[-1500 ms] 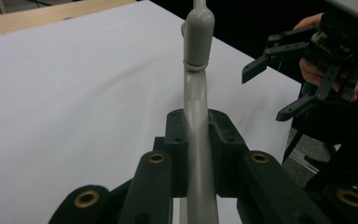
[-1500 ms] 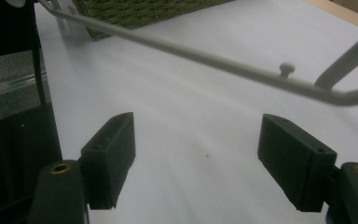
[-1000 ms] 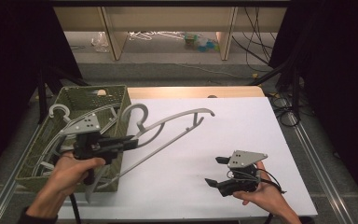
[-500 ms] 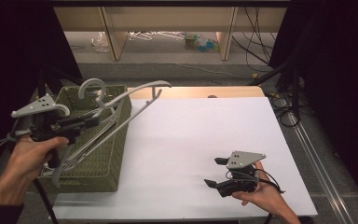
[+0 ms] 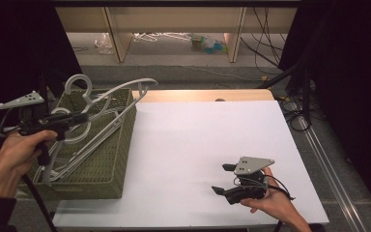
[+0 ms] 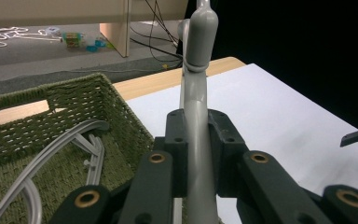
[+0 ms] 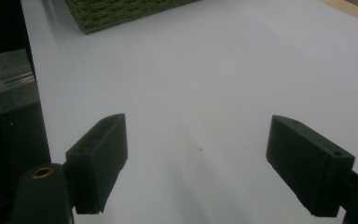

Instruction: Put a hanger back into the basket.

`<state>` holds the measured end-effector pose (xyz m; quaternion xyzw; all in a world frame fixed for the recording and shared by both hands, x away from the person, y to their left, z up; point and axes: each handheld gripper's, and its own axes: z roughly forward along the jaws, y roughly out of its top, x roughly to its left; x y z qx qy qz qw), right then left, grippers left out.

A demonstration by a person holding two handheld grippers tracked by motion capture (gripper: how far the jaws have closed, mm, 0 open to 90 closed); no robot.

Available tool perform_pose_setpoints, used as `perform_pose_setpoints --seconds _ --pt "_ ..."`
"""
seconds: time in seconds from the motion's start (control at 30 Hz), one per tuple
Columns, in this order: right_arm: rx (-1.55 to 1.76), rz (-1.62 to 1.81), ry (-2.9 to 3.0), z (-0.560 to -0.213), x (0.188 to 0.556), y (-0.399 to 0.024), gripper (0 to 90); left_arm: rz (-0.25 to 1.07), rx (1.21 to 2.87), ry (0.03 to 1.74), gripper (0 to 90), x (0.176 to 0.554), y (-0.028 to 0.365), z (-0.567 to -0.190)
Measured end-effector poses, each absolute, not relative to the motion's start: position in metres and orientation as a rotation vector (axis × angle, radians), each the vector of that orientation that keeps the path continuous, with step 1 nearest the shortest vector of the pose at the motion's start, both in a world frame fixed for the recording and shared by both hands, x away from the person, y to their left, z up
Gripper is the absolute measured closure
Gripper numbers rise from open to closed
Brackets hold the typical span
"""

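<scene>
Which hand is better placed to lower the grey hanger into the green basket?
Left. The left gripper is shut on the grey hanger, above the green basket. The right gripper rests open on the white table, far away.

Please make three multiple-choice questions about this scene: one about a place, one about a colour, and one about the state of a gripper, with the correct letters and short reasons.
1. Where does the basket stand?
A. At the left edge of the white table
B. At the right edge
C. On the floor

2. What colour is the held hanger?
A. Red
B. Grey
C. Black

3. How does the right gripper stand?
A. Shut on a hanger
B. Shut on nothing
C. Open, nothing between its jaws

Answers:
1 A, the high view shows the green woven basket at the table's left.
2 B, the left gripper clamps a grey bar.
3 C, its jaws stand wide over bare table.
</scene>
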<state>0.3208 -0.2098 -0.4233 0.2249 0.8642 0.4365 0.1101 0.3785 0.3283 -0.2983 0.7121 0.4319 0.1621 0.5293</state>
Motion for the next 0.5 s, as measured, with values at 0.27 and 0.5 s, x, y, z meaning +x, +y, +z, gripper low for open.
perform_pose_setpoints --seconds 0.27,0.5 --pt "0.659 1.28 2.543 -0.423 0.321 -0.209 21.5 0.394 1.691 1.1 78.8 0.39 0.353 -0.309" --pt "0.651 1.287 2.539 -0.424 0.321 -0.208 21.5 0.415 1.696 1.134 78.8 0.402 0.369 -0.317"
